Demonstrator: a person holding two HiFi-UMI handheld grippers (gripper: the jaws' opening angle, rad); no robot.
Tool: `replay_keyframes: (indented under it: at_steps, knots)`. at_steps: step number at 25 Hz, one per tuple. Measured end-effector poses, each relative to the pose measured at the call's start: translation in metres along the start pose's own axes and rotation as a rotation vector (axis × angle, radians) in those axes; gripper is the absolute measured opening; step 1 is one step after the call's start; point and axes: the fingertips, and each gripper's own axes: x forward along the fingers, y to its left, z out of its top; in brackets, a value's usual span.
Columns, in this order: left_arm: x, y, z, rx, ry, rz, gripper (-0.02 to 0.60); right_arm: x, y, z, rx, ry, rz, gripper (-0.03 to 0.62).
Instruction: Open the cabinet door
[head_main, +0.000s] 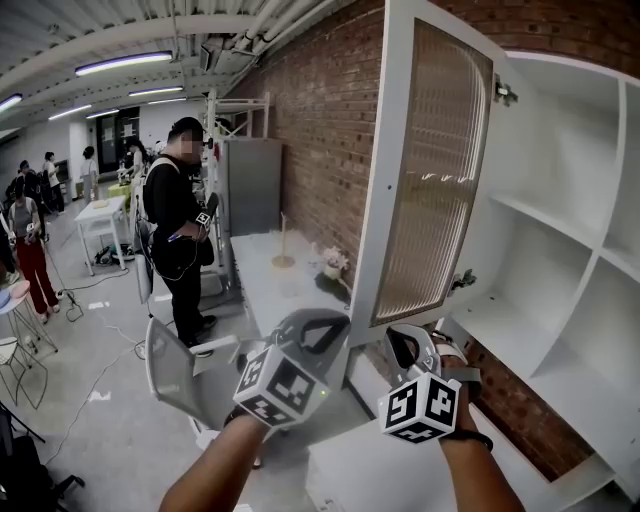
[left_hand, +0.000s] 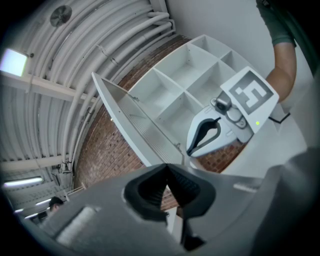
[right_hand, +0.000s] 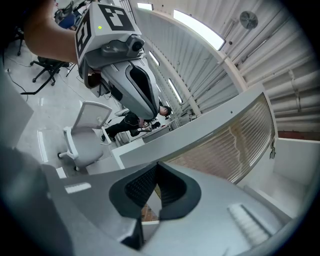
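The white cabinet door (head_main: 430, 170) with its ribbed glass panel stands swung wide open from the white cabinet (head_main: 560, 230), whose bare shelves show. Both grippers hover just under the door's bottom edge. My left gripper (head_main: 325, 322) is at the door's lower left and is shut with nothing in it. My right gripper (head_main: 405, 340) is below the lower corner near the hinge side, also shut and holding nothing. In the left gripper view the shut jaws (left_hand: 167, 170) face the door (left_hand: 135, 125) edge-on. In the right gripper view the shut jaws (right_hand: 157, 170) sit under the door (right_hand: 225, 135).
A brick wall (head_main: 320, 130) runs behind the cabinet. A person in black (head_main: 180, 220) stands by a white counter (head_main: 270, 280) to the left. A grey office chair (head_main: 175, 375) is below my left arm. More people and tables are at the far left.
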Motion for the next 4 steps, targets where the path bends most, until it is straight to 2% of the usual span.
replay_keyframes:
  at_steps: [4]
  knots:
    - [-0.0003,-0.0032,0.0000,-0.004,0.000,-0.004,0.002,-0.0019,0.0006,-0.0008,0.002,0.002,0.002,0.005]
